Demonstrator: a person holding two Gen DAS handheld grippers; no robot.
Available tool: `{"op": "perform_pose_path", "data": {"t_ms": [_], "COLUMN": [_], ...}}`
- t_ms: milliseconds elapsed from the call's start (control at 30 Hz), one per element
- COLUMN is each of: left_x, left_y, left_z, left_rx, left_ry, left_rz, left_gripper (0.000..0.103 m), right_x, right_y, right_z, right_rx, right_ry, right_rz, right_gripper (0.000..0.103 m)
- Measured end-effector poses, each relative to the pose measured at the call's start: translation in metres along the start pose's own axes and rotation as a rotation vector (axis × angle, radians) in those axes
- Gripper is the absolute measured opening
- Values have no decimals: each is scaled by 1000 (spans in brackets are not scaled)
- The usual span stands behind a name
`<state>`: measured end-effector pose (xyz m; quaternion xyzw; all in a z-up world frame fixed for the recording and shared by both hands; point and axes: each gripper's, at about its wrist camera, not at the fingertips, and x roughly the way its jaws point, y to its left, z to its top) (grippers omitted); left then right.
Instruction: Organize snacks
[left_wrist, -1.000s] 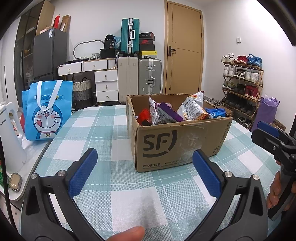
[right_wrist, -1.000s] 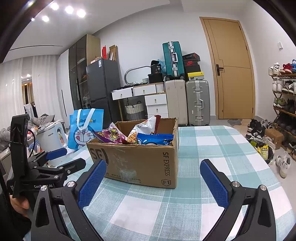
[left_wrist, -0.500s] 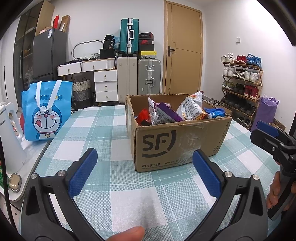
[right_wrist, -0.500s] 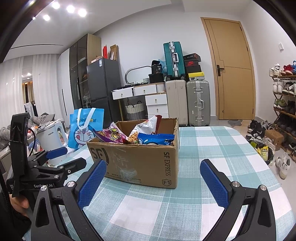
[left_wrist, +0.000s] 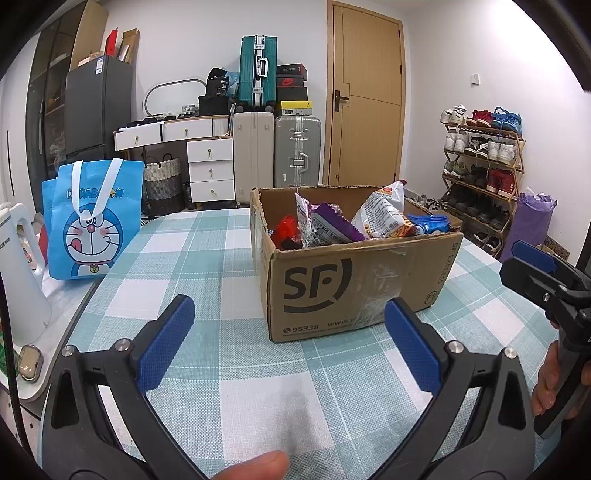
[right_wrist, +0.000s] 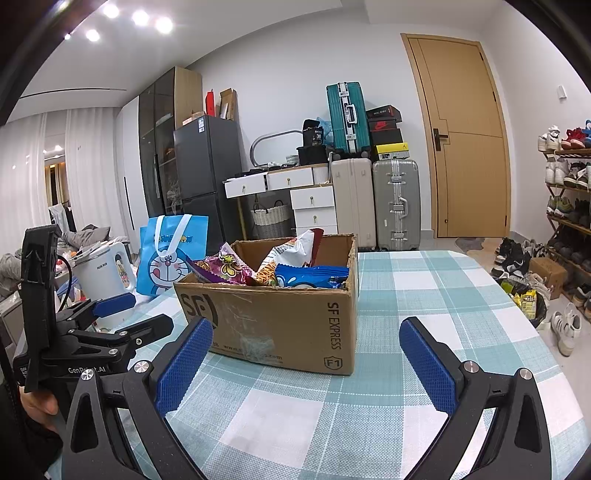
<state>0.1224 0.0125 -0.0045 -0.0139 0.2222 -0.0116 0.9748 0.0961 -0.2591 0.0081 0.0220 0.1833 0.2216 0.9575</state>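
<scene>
A brown cardboard box (left_wrist: 354, 284) (right_wrist: 280, 321) printed "SF" stands on the checked tablecloth, packed with snack bags. Among them are a purple bag (left_wrist: 328, 227) (right_wrist: 221, 267), a white and orange bag (left_wrist: 384, 214) (right_wrist: 291, 251), a blue pack (left_wrist: 428, 223) (right_wrist: 314, 277) and a red packet (left_wrist: 286, 230). My left gripper (left_wrist: 290, 328) is open and empty, a little short of the box's near side. My right gripper (right_wrist: 306, 350) is open and empty too, facing the box's front corner. Each gripper also shows at the edge of the other's view, hand-held.
A blue Doraemon tote bag (left_wrist: 92, 221) (right_wrist: 173, 254) stands at the table's left edge beside a white kettle (left_wrist: 18, 273) (right_wrist: 105, 273). The teal checked table (left_wrist: 207, 258) (right_wrist: 443, 295) is bare right of the box. Suitcases, drawers, a door and a shoe rack lie beyond.
The views drift only slightly; both grippers stay open and the box and snacks have not moved.
</scene>
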Motion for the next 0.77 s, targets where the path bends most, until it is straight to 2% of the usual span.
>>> {"op": "perform_pose_path", "data": {"t_ms": [767], "left_x": [1], "left_y": [-4], "left_z": [-2], "left_rx": [3], "left_ry": [-4], "left_rz": [-5], "left_gripper": [103], "right_x": [0], "right_y": [0], "right_z": [0], "right_rx": [-1], "right_ry": [1], "right_rz": [-1], "right_gripper": [103]}}
